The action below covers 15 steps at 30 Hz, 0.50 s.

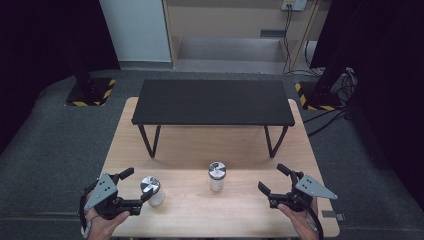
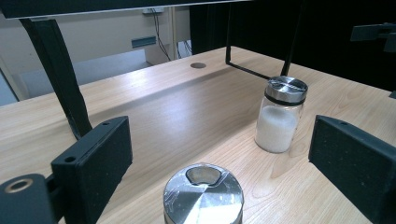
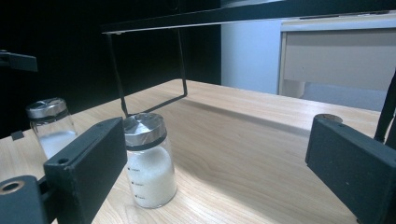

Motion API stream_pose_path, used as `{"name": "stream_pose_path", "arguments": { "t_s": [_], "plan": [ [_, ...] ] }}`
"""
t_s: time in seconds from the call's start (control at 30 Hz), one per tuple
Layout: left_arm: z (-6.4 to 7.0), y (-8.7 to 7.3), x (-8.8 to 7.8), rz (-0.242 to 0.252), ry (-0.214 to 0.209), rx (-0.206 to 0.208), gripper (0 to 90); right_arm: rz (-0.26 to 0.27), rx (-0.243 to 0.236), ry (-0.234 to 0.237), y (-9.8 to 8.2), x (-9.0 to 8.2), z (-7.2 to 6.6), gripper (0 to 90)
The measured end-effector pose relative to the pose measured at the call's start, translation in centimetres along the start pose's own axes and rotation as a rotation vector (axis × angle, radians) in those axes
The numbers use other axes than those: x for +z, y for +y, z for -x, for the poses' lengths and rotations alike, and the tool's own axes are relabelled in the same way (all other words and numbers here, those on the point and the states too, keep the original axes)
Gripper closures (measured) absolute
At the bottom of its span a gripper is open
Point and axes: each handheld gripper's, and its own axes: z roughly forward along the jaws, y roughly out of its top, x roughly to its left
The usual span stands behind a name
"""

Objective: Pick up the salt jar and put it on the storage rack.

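Two glass shakers with shiny metal lids stand on the wooden table (image 1: 200, 212). The left shaker (image 1: 150, 190) sits at the tips of my left gripper (image 1: 137, 185); its lid (image 2: 203, 196) lies low between the wide-open jaws, and neither pad touches it. The middle shaker (image 1: 217, 176), half full of white grains, stands farther off (image 2: 280, 116). My right gripper (image 1: 272, 178) is open at the table's front right with nothing between its fingers. In the right gripper view the middle shaker (image 3: 149, 163) stands just beyond the left jaw, and the other shaker (image 3: 51, 126) is farther left.
A low black shelf (image 1: 212, 102) on thin metal legs spans the back half of the table. Bare wood lies between the two shakers and under the shelf. Grey carpet surrounds the table, with black stands and cables at the back corners.
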Motion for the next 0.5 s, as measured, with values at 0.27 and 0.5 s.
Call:
{"name": "stream_pose_path", "arguments": {
  "t_s": [0.27, 0.5],
  "plan": [
    [-0.08, -0.02, 0.03, 0.004, -0.003, -0.001, 5.3, 0.004, 0.004, -0.007, -0.05, -0.22, -0.05, 5.4],
    [-0.09, 0.00, 0.03, 0.003, -0.004, -0.001, 5.3, 0.002, 0.000, -0.002, 0.00, -0.23, -0.11, 5.4]
  ]
}}
